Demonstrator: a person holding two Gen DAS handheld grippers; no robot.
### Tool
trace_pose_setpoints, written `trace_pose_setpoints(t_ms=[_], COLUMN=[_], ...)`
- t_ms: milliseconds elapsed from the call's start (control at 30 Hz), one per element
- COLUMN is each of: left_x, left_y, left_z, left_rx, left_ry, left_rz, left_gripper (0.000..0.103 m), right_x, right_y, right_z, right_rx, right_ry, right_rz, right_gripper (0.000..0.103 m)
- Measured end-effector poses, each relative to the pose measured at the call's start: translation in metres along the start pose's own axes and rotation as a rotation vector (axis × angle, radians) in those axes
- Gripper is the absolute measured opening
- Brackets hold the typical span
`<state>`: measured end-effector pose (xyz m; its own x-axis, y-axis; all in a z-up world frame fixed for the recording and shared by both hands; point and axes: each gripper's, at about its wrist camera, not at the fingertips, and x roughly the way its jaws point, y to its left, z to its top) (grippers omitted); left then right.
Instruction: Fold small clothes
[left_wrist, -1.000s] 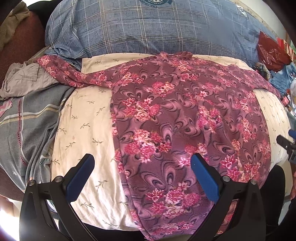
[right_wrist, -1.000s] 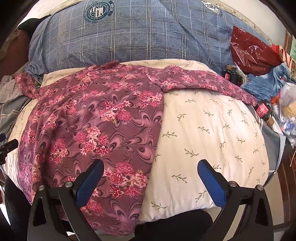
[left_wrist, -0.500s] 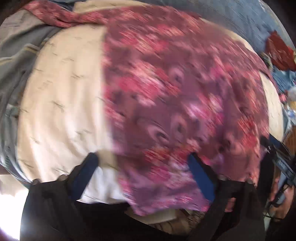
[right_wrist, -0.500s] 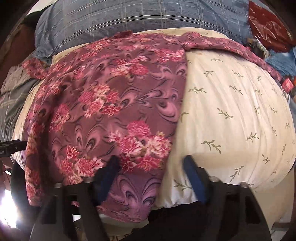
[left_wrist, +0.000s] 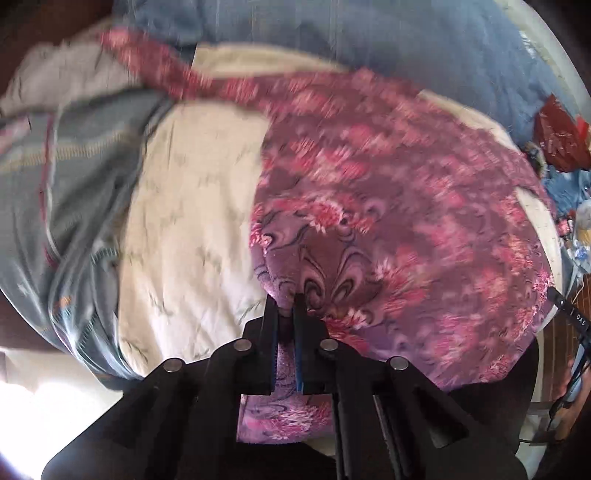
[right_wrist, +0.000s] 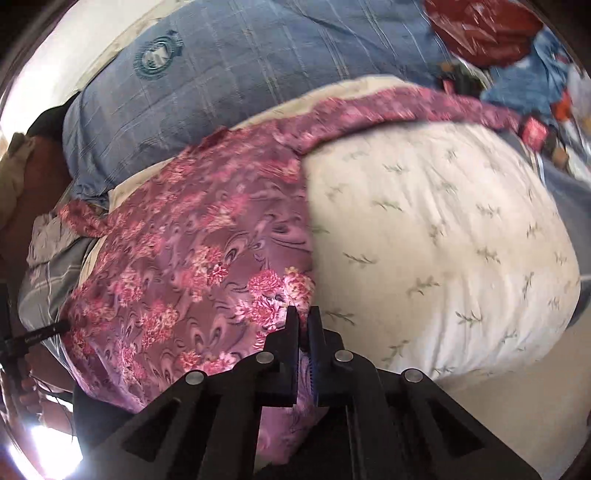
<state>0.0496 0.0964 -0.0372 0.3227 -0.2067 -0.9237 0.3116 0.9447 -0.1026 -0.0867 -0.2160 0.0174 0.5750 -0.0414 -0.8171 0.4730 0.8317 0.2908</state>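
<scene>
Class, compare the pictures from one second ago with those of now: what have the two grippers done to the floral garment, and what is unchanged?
Both grippers, open above the hem before, have moved down and shut. The left gripper now pinches the floral garment near its left bottom corner, and the right gripper pinches its right bottom corner. The garment still lies spread on the cream pillow, sleeves out, with the blue plaid pillow behind.

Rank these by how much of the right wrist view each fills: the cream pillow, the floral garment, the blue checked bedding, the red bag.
1. Cream pillow, though nearness to the camera enlarges it.
2. Floral garment and blue checked bedding look too close to rank.
3. Red bag, clearly smallest and cut off at the frame's edge.
</scene>
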Motion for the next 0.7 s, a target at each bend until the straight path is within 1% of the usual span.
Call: trace_pose_setpoints(t_ms=[33,67,100,133,167,200,233,267,300,333,367,400,467,500,533,567,600,633,667,700], left_x=[0.014,0.026,0.028,0.025,0.015,0.004,-0.006,-0.017,-0.022,-0.026,-0.025,-0.022,-0.004,0.007,0.027,0.037,0.051,0.069,0.074,0.068], left_y=[0.002,0.007,0.011,0.012,0.012,0.01,0.006,0.001,-0.005,-0.013,-0.019,-0.028,-0.043,-0.048,-0.056,-0.057,-0.059,-0.062,-0.063,-0.065], left_z=[0.002,0.0,-0.002,-0.001,0.001,0.005,0.009,0.019,0.028,0.043,0.054,0.067,0.082,0.089,0.093,0.091,0.09,0.089,0.086,0.083], left_rx=[-0.014,-0.03,-0.048,-0.052,-0.046,-0.037,-0.025,-0.002,0.015,0.023,0.026,0.031,0.024,0.025,0.016,0.013,0.015,0.018,0.023,0.04], left_ry=[0.04,0.079,0.083,0.07,0.039,0.003,-0.031,-0.074,-0.102,-0.127,-0.141,-0.162,-0.178,-0.173,-0.151,-0.137,-0.114,-0.059,-0.058,-0.104], left_rz=[0.003,-0.006,-0.021,-0.031,-0.055,-0.063,-0.065,-0.07,-0.077,-0.086,-0.095,-0.102,-0.098,-0.101,-0.086,-0.075,-0.058,-0.026,-0.015,-0.008], left_gripper=[0.005,0.005,0.006,0.006,0.006,0.006,0.006,0.01,0.02,0.029,0.051,0.065,0.066,0.066,0.066,0.066,0.065,0.064,0.064,0.064], right_x=[0.011,0.025,0.035,0.039,0.038,0.031,0.023,0.015,0.008,0.004,0.005,0.009,0.024,0.042,0.058,0.079,0.098,0.107,0.099,0.096], right_y=[-0.005,-0.009,-0.01,-0.012,-0.011,-0.008,-0.005,0.001,0.007,0.015,0.022,0.03,0.04,0.045,0.047,0.047,0.047,0.045,0.043,0.038], right_z=[-0.001,-0.005,-0.006,-0.006,-0.005,0.001,0.008,0.017,0.028,0.041,0.052,0.064,0.078,0.085,0.088,0.088,0.086,0.083,0.085,0.093], right_rx=[0.017,0.032,0.043,0.057,0.063,0.06,0.045,0.022,-0.003,-0.019,-0.029,-0.041,-0.06,-0.059,-0.055,-0.056,-0.055,-0.051,-0.037,-0.02], right_ry=[0.03,0.078,0.12,0.136,0.131,0.107,0.068,0.024,-0.016,-0.05,-0.073,-0.092,-0.109,-0.105,-0.09,-0.05,0.003,0.013,-0.039,0.002], right_rz=[-0.01,-0.029,-0.036,-0.048,-0.042,-0.041,-0.05,-0.051,-0.037,-0.02,-0.007,0.009,0.024,0.028,0.028,0.015,-0.015,-0.026,0.005,0.025], right_gripper=[0.004,0.004,0.004,0.006,0.009,0.01,0.012,0.013,0.018,0.019,0.019,0.019,0.019,0.018,0.018,0.018,0.015,0.015,0.016,0.015])
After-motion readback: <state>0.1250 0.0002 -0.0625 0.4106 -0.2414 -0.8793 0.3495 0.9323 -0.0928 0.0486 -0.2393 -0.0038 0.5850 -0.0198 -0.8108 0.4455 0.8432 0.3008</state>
